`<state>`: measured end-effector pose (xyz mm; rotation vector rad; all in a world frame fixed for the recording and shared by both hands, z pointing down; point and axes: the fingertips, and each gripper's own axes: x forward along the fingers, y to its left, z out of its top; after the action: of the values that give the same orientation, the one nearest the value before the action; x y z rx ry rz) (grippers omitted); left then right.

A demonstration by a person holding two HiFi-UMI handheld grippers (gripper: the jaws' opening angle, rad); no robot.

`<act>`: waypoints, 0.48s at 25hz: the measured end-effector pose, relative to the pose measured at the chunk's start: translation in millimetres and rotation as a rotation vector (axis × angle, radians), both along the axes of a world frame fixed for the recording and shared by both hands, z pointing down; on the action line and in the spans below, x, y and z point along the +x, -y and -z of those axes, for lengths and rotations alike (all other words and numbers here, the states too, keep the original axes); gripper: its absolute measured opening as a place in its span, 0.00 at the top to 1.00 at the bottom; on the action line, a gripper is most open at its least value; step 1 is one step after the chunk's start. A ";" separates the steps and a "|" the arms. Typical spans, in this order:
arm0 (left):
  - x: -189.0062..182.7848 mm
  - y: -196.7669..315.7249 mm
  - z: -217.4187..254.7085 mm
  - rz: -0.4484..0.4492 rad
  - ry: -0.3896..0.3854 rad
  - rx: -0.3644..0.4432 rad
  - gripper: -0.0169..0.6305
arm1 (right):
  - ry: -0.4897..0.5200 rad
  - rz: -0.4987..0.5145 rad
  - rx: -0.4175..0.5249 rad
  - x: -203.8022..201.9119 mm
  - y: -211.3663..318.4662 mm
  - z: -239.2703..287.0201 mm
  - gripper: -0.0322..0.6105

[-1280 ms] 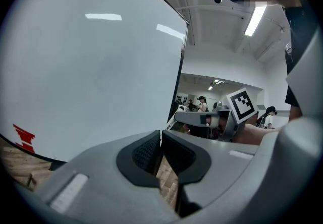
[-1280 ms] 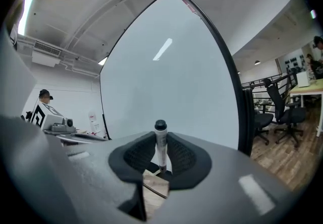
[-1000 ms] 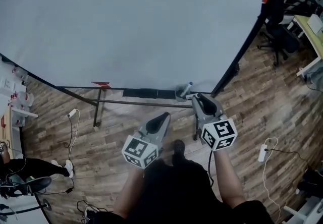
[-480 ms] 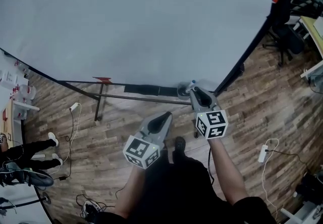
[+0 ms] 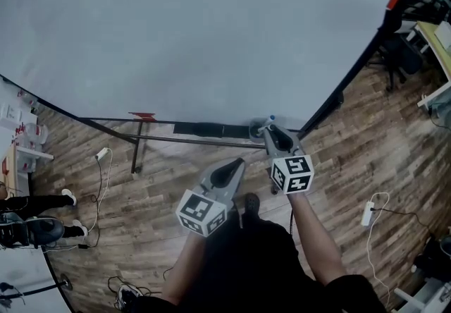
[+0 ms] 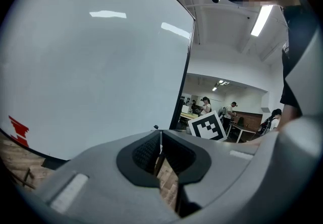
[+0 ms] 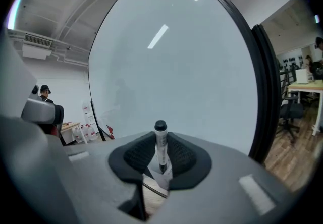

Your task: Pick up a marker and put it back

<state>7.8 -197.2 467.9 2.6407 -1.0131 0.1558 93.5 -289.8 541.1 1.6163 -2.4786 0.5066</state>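
A white marker point(image 7: 161, 148) with a black cap stands upright between the jaws of my right gripper point(image 7: 160, 142), which is shut on it. In the head view my right gripper point(image 5: 269, 132) holds the marker point(image 5: 269, 122) just over a small grey cup point(image 5: 255, 128) at the right end of the whiteboard's ledge. The cup point(image 7: 164, 177) shows pale right under the marker's lower end. My left gripper point(image 5: 237, 162) hangs lower and to the left, away from the ledge. Its jaws point(image 6: 160, 140) meet at the tips with nothing between them.
The big whiteboard point(image 5: 197, 29) fills the view ahead, with a black strip point(image 5: 204, 128) on its ledge and a red mark point(image 5: 141, 117) at the left. A black frame post point(image 5: 352, 65) runs down the right side. Cables point(image 5: 102, 156) and a power strip point(image 5: 366, 213) lie on the wood floor.
My right gripper has come down with the marker toward the grey cup on the ledge. The left gripper has stayed where it was.
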 end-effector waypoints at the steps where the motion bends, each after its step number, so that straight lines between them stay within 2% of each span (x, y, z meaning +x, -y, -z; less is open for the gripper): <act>1: 0.2 0.7 -0.1 -0.004 0.001 0.000 0.95 | -0.004 0.001 -0.004 -0.1 -0.3 -2.6 0.83; 12: -4.4 6.7 1.6 -0.016 0.013 0.005 0.95 | -0.050 0.020 -0.052 -6.6 0.6 -26.2 0.83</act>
<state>3.4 -203.9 466.3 2.6558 -0.9986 0.1749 86.9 -290.4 567.3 1.5636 -2.4221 0.5171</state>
